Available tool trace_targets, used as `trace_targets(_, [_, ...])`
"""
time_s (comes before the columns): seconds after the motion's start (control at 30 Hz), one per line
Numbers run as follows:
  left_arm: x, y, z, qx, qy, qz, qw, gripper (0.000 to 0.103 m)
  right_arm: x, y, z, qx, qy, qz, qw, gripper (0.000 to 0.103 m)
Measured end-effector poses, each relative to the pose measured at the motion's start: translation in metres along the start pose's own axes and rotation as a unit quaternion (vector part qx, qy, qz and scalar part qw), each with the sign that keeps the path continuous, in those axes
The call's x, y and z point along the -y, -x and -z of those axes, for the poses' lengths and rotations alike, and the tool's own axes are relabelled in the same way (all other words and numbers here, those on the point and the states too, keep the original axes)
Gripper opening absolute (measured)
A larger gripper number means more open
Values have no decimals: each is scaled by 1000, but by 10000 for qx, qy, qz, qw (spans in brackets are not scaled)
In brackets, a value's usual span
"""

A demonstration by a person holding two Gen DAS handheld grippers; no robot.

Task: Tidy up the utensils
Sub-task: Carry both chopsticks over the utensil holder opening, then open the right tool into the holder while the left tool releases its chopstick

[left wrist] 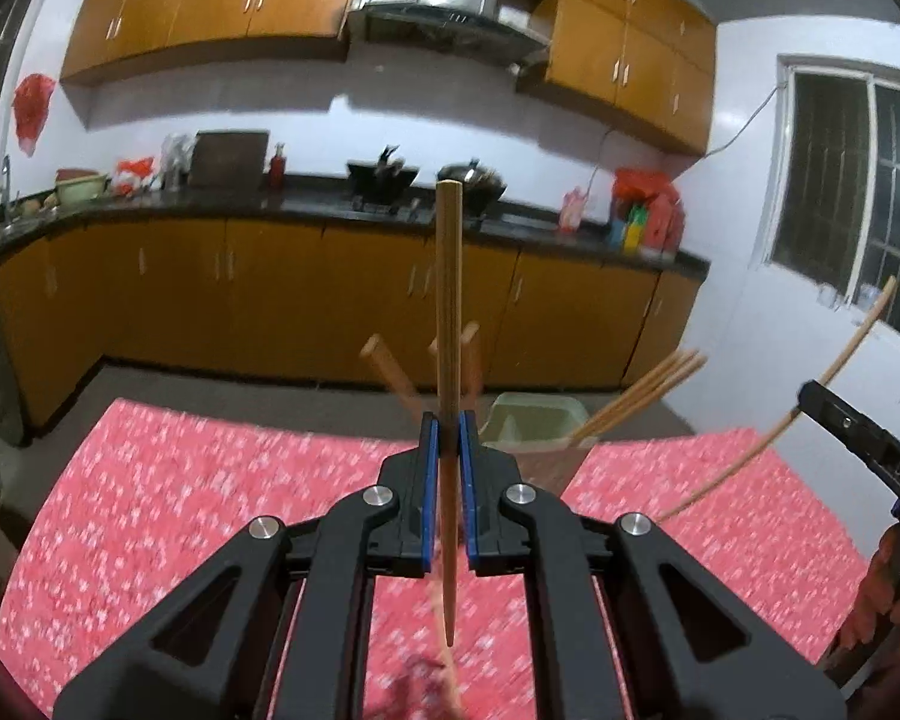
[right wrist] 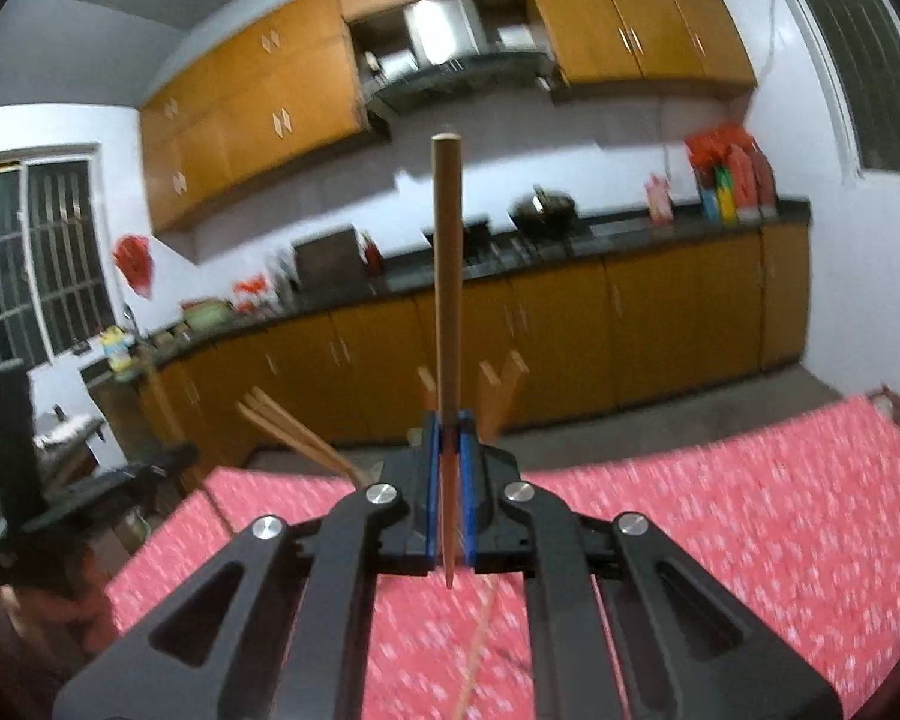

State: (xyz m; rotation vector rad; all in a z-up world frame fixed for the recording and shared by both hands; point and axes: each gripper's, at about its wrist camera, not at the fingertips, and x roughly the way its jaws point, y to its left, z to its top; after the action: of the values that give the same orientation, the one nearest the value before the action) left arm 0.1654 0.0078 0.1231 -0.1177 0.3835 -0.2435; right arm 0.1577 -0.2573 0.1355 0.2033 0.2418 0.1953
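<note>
— Chopsticks, one to each gripper. The left gripper (left wrist: 448, 420) had its fingers clamped shut on a wooden chopstick (left wrist: 448, 300), held upright above the red-clothed bench (left wrist: 180, 480).

— And the right gripper (right wrist: 448, 420)?

— Same, pinched on its own chopstick (right wrist: 447, 276). Light, stiff, smooth tapered sticks, I'd say; likely to swivel unless gripped near the middle. More stood in a green holder (left wrist: 534, 420).

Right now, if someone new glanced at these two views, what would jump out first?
A wooden chopstick stands upright, clamped in the left gripper, and a second chopstick stands likewise in the right gripper. Below both lies a red patterned tablecloth, with more chopsticks leaning in a holder beyond.
</note>
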Motion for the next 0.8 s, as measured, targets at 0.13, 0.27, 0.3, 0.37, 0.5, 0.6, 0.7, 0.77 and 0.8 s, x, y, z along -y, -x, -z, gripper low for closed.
trace_targets(0.13, [20, -2, -30, 466, -7, 106, 9989, 7, -15, -3, -27, 516, 121, -81, 9986, 7])
trace_targets(0.27, [31, -10, -55, 853, 116, 75, 9963, 7, -21, -19, -44, 805, 104, -65, 9967, 7])
trace_targets(0.3, [34, -12, -60, 970, 135, 28, 9952, 7, -22, -24, -46, 848, 122, -24, 9963, 7])
trace_targets(0.37, [37, -18, -67, 1203, 150, -119, 9926, 7, -21, -40, -49, 861, 151, 57, 9962, 7])
trace_targets(0.5, [39, -38, -70, 1420, 143, -354, 9891, 7, -14, -79, -44, 529, 223, 208, 9981, 7])
trace_targets(0.6, [39, -57, -64, 1397, 183, -459, 9890, 7, -13, -99, -36, 272, 250, 247, 9990, 7])
trace_targets(0.7, [36, -71, -54, 1300, 225, -467, 9902, 7, -11, -113, -26, 57, 258, 241, 9994, 7])
trace_targets(0.77, [37, -77, -49, 1209, 232, -436, 9914, 7, -13, -118, -22, -22, 263, 235, 9994, 7])
trace_targets(0.8, [37, -79, -48, 1153, 221, -419, 9922, 7, -13, -120, -20, -70, 264, 233, 9994, 7])
